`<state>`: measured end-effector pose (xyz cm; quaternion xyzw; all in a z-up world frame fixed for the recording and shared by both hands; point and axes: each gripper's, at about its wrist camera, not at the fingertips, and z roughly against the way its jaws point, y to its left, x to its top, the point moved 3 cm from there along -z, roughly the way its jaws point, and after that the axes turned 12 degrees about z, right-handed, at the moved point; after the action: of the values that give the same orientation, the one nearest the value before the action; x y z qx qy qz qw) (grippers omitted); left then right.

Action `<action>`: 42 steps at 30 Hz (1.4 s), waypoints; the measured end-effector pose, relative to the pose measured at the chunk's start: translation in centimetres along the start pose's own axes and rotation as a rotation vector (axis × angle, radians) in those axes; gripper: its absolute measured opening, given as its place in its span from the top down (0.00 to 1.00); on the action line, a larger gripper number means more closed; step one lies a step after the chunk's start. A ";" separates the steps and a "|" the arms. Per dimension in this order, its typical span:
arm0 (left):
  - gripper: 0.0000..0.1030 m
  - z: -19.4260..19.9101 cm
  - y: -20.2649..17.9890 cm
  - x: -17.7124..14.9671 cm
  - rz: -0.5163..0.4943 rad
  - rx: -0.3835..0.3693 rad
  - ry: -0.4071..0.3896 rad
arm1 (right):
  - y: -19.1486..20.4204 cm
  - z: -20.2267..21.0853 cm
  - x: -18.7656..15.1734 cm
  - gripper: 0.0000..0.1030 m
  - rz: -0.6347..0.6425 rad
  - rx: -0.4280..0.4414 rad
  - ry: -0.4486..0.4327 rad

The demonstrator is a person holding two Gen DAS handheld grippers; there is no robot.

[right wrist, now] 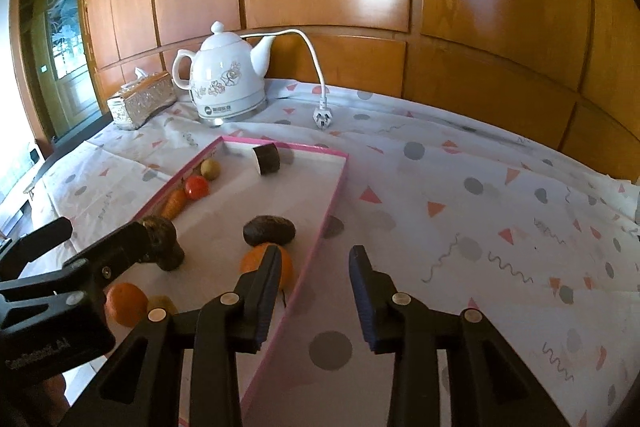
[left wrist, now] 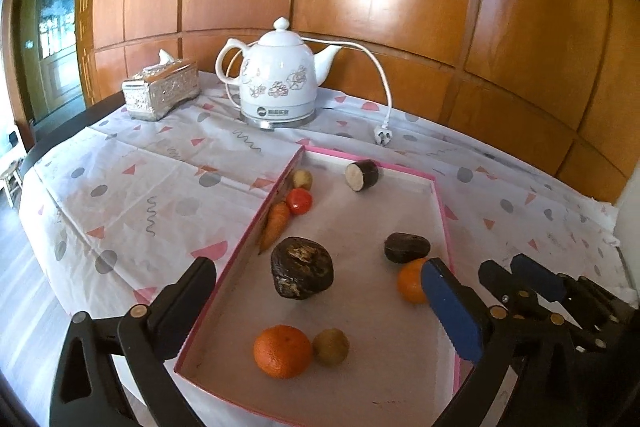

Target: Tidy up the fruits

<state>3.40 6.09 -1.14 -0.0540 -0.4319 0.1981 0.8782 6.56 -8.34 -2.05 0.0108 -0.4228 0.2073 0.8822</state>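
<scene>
A shallow pink-rimmed tray (left wrist: pixel 240 247) (right wrist: pixel 336 187) holds the produce. In the left wrist view it holds a large dark lumpy fruit (left wrist: pixel 301 267), an orange (left wrist: pixel 282 351) beside a small brownish fruit (left wrist: pixel 331 346), a second orange (left wrist: pixel 409 281), a dark oval fruit (left wrist: pixel 406 247), a carrot (left wrist: pixel 275 225), a tomato (left wrist: pixel 299 201), a small potato-like piece (left wrist: pixel 303 179) and a cut dark-skinned piece (left wrist: pixel 362 175). My left gripper (left wrist: pixel 320 291) is open above the tray's near half, empty. My right gripper (right wrist: pixel 314 263) is open over the tray's right rim, beside the second orange (right wrist: pixel 252 261).
A white floral kettle (left wrist: pixel 276 79) with cord and plug (left wrist: pixel 382 137) stands at the back of the table, a silver tissue box (left wrist: pixel 160 91) to its left. A patterned cloth (right wrist: pixel 480 207) covers the table. A wood-panelled wall rises behind.
</scene>
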 end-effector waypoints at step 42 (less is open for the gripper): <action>0.00 1.7 -0.1 -0.1 -0.018 0.031 -0.056 | 0.9 0.8 -0.4 0.66 0.011 0.011 -0.022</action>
<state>1.98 5.83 -0.14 -0.0311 -0.4536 0.1983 0.8683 5.36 -7.81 -1.96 0.0157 -0.4313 0.2146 0.8762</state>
